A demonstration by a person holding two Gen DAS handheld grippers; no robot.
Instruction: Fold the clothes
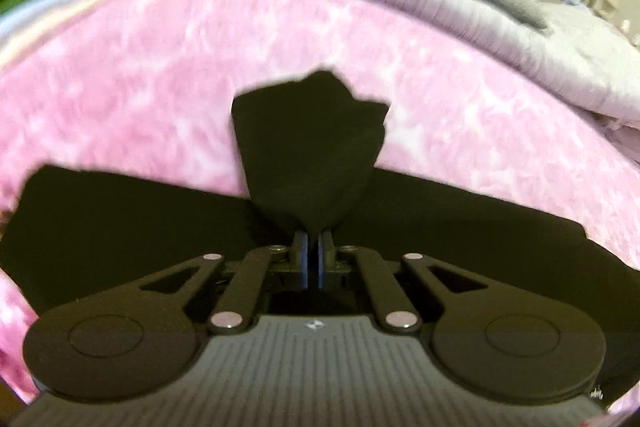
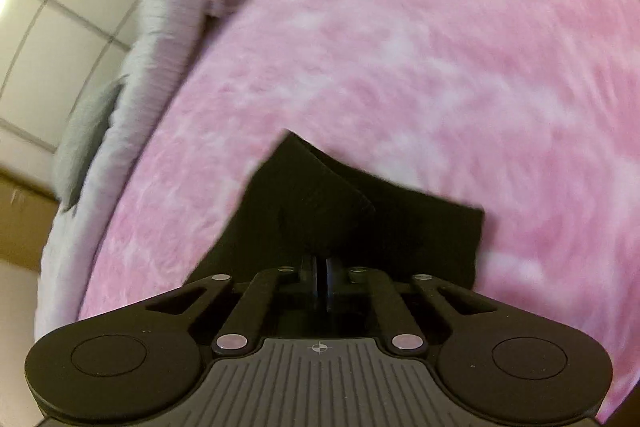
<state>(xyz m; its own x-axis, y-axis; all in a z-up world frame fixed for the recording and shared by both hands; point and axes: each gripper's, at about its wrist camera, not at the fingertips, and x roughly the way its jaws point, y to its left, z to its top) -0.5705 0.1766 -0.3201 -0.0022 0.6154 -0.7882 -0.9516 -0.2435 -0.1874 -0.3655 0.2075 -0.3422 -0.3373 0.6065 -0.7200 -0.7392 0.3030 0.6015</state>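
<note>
Now my left gripper and right gripper both pinch the black fabric garment over the fuzzy pink blanket.

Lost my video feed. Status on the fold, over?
Left gripper shut on black garment, corner bunched up. Right gripper shut on it too. Garment on pink blanket. Nothing in the way.
</note>
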